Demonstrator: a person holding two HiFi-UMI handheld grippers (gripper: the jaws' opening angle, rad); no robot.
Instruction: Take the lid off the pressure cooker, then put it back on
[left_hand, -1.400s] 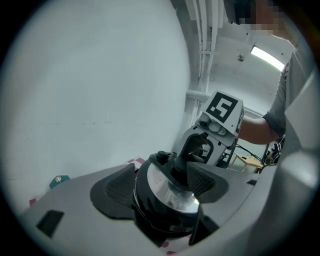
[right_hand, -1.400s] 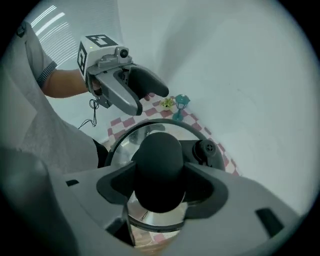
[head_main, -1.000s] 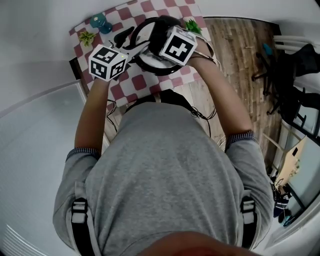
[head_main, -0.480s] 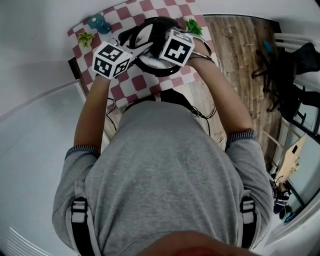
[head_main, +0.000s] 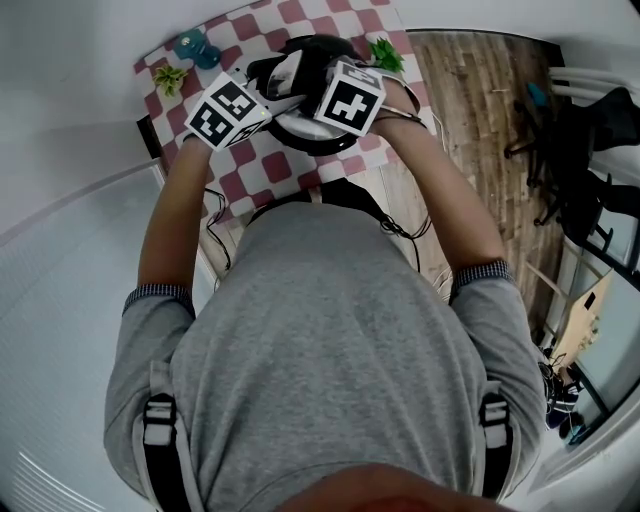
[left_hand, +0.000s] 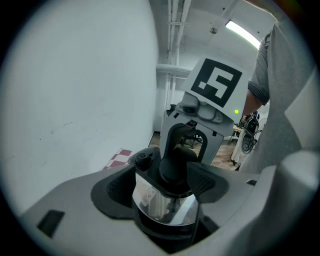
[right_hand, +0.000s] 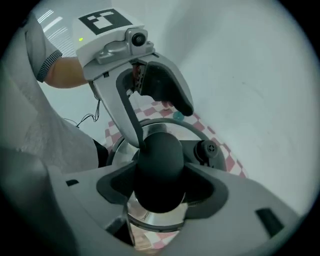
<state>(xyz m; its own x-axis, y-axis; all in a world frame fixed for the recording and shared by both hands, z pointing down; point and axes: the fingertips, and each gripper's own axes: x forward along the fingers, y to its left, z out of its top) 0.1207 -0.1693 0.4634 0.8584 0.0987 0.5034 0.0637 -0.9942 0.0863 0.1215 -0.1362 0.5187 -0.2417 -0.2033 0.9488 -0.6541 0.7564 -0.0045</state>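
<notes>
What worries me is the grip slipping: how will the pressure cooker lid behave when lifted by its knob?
The lid looks like polished steel, so it is probably stiff and fairly heavy. Its knob is round and smooth in the right gripper, so it might swivel or slip.

Count:
- 1 pressure cooker (head_main: 300, 135)
- 1 lid (right_hand: 155, 220)
- 1 black knob (right_hand: 160, 170)
- 1 vent valve (right_hand: 210, 148)
- 2 grippers: left hand-held gripper (left_hand: 165, 185), right hand-held gripper (right_hand: 160, 185)
- 2 marker cubes (head_main: 228, 110), (head_main: 350, 98), one per gripper
- 2 green plants (head_main: 170, 77), (head_main: 385, 52)
- 1 teal item (head_main: 195, 45), can't tell what it is
- 1 checked surface (head_main: 275, 165)
- 1 person (head_main: 330, 350)
</notes>
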